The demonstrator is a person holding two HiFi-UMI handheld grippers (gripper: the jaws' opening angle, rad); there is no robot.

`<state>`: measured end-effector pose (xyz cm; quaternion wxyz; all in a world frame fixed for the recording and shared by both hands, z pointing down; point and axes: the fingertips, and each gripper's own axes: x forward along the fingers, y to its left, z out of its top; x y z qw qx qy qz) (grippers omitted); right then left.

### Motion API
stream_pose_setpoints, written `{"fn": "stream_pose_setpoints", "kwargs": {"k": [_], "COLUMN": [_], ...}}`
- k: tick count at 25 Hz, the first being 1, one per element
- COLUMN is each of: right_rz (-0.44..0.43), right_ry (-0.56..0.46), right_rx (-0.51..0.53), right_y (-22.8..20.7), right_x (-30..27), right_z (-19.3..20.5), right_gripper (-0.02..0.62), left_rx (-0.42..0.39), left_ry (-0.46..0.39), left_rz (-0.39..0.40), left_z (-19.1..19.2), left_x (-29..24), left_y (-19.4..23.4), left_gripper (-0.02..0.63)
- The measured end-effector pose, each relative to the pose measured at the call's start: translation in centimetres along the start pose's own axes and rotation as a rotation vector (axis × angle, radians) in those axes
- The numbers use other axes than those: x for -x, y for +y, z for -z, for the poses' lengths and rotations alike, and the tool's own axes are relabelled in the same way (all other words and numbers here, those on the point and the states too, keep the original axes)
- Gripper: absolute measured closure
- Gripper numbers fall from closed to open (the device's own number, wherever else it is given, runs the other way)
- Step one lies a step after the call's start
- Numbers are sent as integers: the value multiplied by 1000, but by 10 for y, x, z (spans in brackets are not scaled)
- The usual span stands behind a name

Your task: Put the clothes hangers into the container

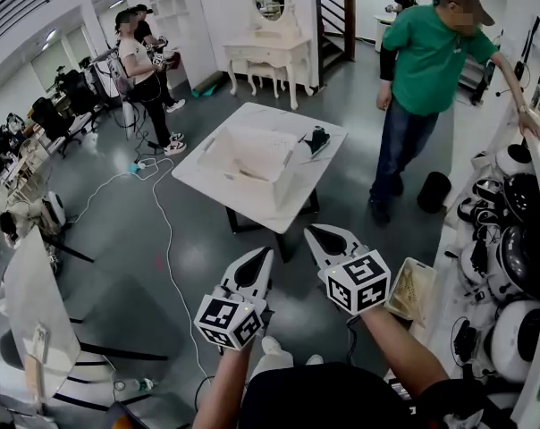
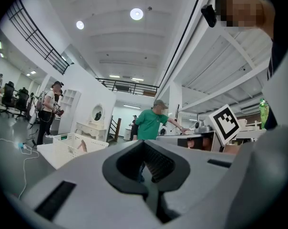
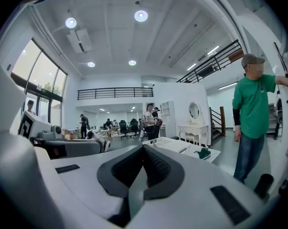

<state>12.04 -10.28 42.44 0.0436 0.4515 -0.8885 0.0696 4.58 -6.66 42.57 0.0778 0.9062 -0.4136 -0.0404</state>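
Note:
A white mesh container (image 1: 248, 153) stands on a white table (image 1: 252, 214) in the middle of the room, with a thin brownish piece lying inside it. A green clothes hanger (image 1: 316, 139) lies on the tabletop to its right. My left gripper (image 1: 259, 257) and right gripper (image 1: 316, 233) hover side by side well short of the table, both shut with nothing held. In the left gripper view the left gripper (image 2: 145, 149) points toward the container (image 2: 77, 144). The right gripper (image 3: 144, 149) faces the container (image 3: 170, 143) and the green hanger (image 3: 202, 152).
A person in a green shirt (image 1: 426, 61) stands right of the table, reaching to a shelf of helmets (image 1: 511, 239). Another person (image 1: 140, 70) stands at the back left. A white cable (image 1: 163, 222) runs over the floor. A black bin (image 1: 434, 190) and a dressing table (image 1: 270, 56) stand nearby.

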Motion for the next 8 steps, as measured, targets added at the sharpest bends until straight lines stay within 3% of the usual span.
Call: {"fn": "stream_pose_setpoints", "kwargs": {"k": [8], "right_rz": [-7], "right_ry": [-7], "right_rx": [-2], "right_y": [5], "right_x": [15], "right_z": [-2], "right_gripper": [577], "left_rx": [-12], "left_ry": [2], "left_rz": [16], "left_z": [-2], "left_x": [2], "left_y": [-19], "left_gripper": [603]}}
